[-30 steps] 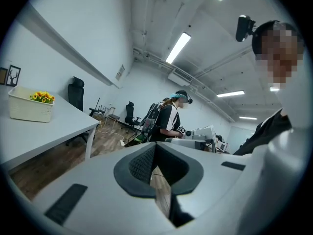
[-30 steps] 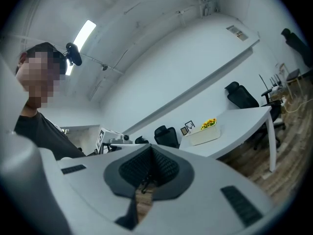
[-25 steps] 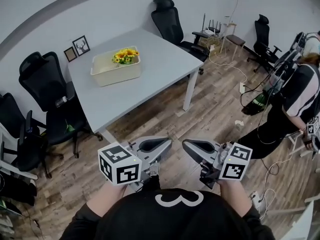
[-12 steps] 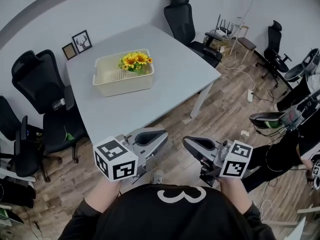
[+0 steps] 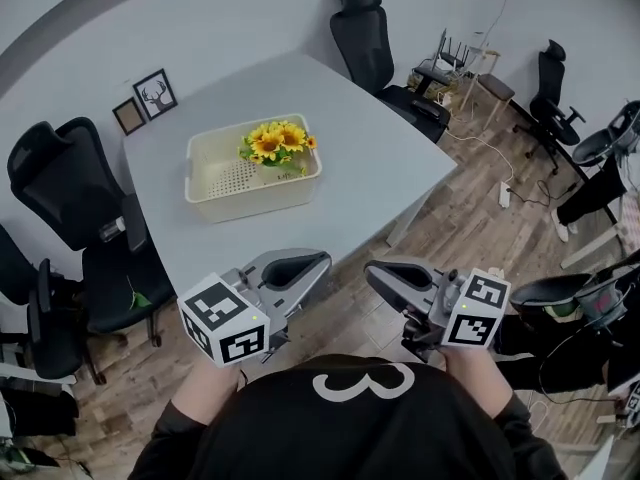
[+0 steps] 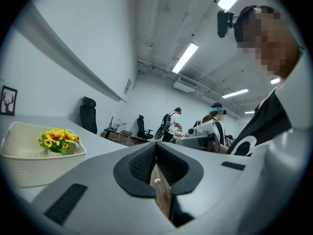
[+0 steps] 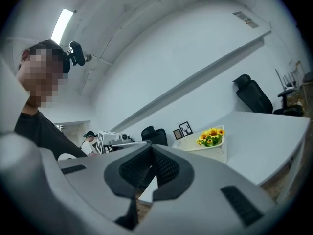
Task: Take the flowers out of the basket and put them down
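A bunch of yellow flowers (image 5: pixel 277 140) stands in the right end of a cream plastic basket (image 5: pixel 230 180) on the grey table (image 5: pixel 380 158). My left gripper (image 5: pixel 316 260) and right gripper (image 5: pixel 372 271) are held side by side near the table's front edge, well short of the basket. Both are shut with nothing in them. In the left gripper view the flowers (image 6: pixel 58 140) and basket (image 6: pixel 29 163) lie far left of the closed left gripper (image 6: pixel 155 148). The right gripper view has the flowers (image 7: pixel 210 136) and basket (image 7: pixel 208 150) ahead to the right of the right gripper (image 7: pixel 150 151).
Black office chairs (image 5: pixel 65 183) stand left of the table, and another chair (image 5: pixel 365 23) behind it. Two small picture frames (image 5: pixel 155 92) lean on the wall at the table's back. Cables and a person's legs (image 5: pixel 590 193) are on the wooden floor at right.
Both grippers and the head view have moved toward the table, so the basket sits nearer and larger. The jaws stayed shut. The person at right has shifted out toward the frame edge.
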`<state>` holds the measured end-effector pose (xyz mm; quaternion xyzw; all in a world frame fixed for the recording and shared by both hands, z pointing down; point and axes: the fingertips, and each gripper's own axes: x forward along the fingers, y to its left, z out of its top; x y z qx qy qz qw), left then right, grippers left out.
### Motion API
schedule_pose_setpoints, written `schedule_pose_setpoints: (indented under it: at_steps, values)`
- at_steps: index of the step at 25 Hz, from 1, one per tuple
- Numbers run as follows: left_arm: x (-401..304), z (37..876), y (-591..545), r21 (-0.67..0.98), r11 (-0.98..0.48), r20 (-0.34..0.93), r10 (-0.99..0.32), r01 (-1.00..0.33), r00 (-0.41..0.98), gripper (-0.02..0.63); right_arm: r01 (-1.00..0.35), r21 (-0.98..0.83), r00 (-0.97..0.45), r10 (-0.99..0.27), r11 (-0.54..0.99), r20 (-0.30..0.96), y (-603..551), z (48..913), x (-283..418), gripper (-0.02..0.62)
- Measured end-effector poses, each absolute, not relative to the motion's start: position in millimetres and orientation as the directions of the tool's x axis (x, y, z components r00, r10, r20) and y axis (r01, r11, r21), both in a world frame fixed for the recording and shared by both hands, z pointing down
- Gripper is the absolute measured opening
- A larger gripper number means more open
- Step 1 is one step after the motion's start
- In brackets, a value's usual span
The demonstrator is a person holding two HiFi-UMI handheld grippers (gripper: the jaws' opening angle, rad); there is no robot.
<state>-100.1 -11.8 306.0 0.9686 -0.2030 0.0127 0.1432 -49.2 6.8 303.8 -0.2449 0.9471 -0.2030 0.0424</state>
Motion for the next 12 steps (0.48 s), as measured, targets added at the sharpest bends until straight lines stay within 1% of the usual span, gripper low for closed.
schedule_pose_setpoints:
  at_steps: [3, 7, 12]
  values:
    - [-106, 314, -23, 0.318, -0.853, 0.081, -0.411, -0.415, 0.908, 0.014, -0.430, -0.404, -0.885, -0.466, 0.807, 0.012, -2, 306, -54, 0.009]
    - [-119, 320, -42, 0.303, -0.822, 0.099, -0.477, -0.483, 0.873, 0.014, -0.390, -0.441, -0.900, -0.437, 0.808, -0.005, -17, 310, -58, 0.008]
    - [-119, 319, -66, 0.316, -0.797, 0.102, -0.512, -0.515, 0.853, 0.014, -0.352, -0.436, -0.914, -0.405, 0.828, -0.031, -43, 310, -60, 0.008]
